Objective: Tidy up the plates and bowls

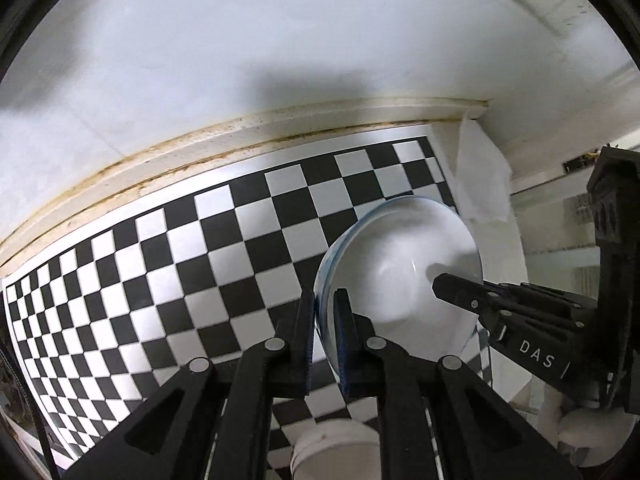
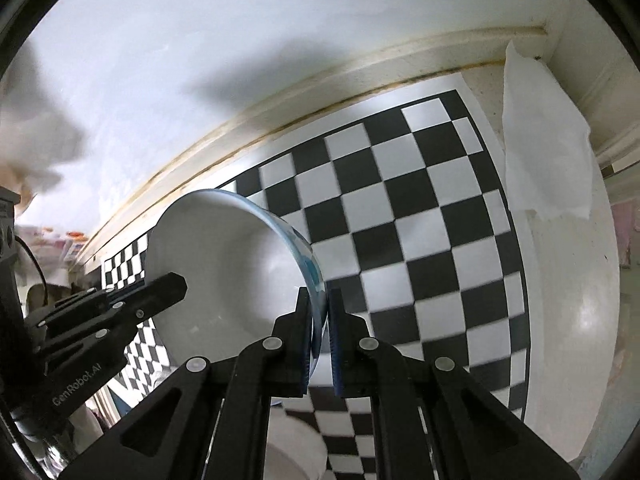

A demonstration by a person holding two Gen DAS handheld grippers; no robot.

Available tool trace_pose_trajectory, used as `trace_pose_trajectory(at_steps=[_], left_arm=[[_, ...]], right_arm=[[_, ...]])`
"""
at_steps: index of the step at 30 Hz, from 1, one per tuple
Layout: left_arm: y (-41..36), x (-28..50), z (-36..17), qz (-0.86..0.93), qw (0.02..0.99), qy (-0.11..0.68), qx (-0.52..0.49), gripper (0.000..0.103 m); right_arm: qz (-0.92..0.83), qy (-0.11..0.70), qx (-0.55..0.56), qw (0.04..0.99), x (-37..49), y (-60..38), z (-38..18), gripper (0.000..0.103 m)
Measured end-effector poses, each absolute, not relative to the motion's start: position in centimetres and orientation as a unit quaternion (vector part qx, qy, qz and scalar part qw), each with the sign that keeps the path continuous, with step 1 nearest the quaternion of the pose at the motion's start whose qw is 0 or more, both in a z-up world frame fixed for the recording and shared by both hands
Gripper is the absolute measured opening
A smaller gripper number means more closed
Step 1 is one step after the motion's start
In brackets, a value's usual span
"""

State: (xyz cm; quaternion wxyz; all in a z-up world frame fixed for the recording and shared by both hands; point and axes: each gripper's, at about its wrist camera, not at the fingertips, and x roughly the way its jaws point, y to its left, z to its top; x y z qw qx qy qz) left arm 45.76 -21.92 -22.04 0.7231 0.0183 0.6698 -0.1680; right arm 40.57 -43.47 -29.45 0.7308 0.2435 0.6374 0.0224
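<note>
A white ceramic bowl with a blue-banded rim (image 1: 400, 272) hangs tilted above the black-and-white chequered desk (image 1: 180, 272), its opposite rims pinched by the left claw (image 1: 325, 320) and right claw (image 2: 319, 320); both should likely descend together, levelling it before letting go.

A white ceramic bowl with a blue rim (image 1: 400, 276) is pinched between two black grippers, left (image 1: 325, 320) and right (image 1: 440, 282), above a black-and-white checkered mat (image 1: 200, 260).

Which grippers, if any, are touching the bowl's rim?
Touching, both. The left wrist view shows the left gripper clamped on the bowl rim; the right wrist view shows the right gripper clamped likewise.
</note>
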Motion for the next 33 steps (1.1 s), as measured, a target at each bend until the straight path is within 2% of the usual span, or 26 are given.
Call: trace_pose_trajectory(at_steps=[9, 15, 22, 33], left_arm=[[-20.2, 40.3, -18.0, -0.181, 0.740, 0.647, 0.020, 0.008], [-18.7, 36.1, -17.2, -0.184, 0.738, 0.649, 0.010, 0.008], [-17.3, 31.7, -19.4, -0.178, 0.718, 0.673, 0.016, 0.008], [-16.8, 28.5, -25.8, -0.154, 0.673, 0.723, 0.030, 0.008]], right_arm=[[0.038, 0.620, 0.233, 0.749, 35.2, -41.2, -24.9, 0.009], [0.047, 0.621, 0.224, 0.750, 30.8, -39.7, -24.0, 0.009], [0.062, 0.645, 0.229, 0.727, 26.4, -37.6, -26.5, 0.009], [0.059, 0.697, 0.215, 0.681, 22.9, -35.5, -33.1, 0.011]])
